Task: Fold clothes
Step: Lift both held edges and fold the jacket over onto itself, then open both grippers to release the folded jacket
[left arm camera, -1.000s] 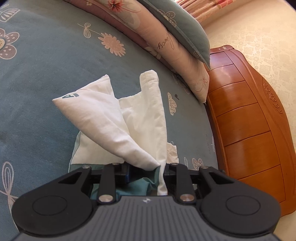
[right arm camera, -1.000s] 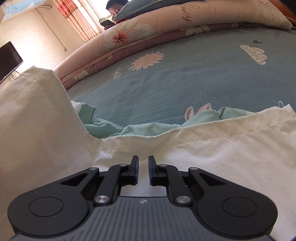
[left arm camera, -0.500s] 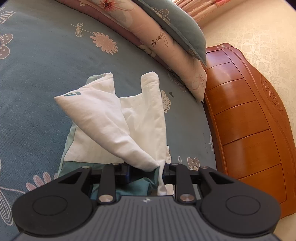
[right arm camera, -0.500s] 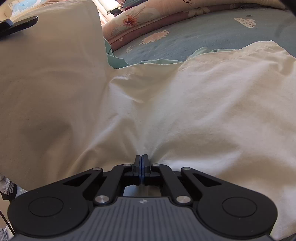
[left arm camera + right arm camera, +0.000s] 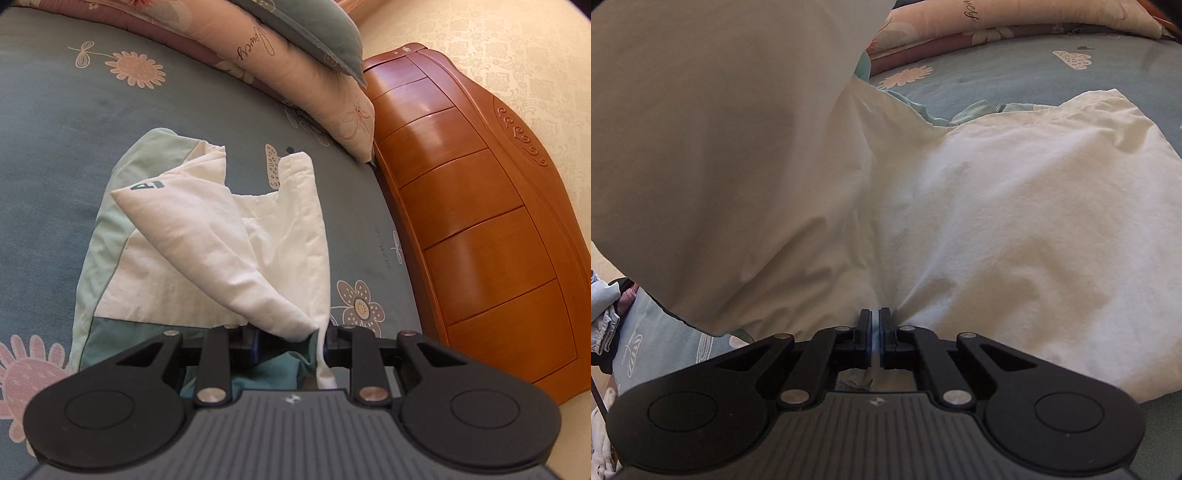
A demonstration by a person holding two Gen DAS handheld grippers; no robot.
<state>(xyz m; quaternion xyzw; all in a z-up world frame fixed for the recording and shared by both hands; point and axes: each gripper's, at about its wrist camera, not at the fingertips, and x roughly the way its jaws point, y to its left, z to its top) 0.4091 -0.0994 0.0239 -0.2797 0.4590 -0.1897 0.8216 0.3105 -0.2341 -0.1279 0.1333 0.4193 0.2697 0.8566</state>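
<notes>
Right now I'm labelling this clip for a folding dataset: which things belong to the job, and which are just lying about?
Job:
white and green garment
left gripper, fabric between its parted jaws
right gripper, pinching the garment

Lying about:
bedsheet
folded quilt
wooden headboard

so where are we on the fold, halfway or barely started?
Early-to-mid, as far as I can tell. Done: one corner of the white and green garment is already turned over its body on the bedspread. In hand: the right gripper is pinched on white cloth, and the left gripper has fabric bunched between its jaws, which stand apart. Left: flattening the loose flap, folding the far leg, squaring it.
</notes>
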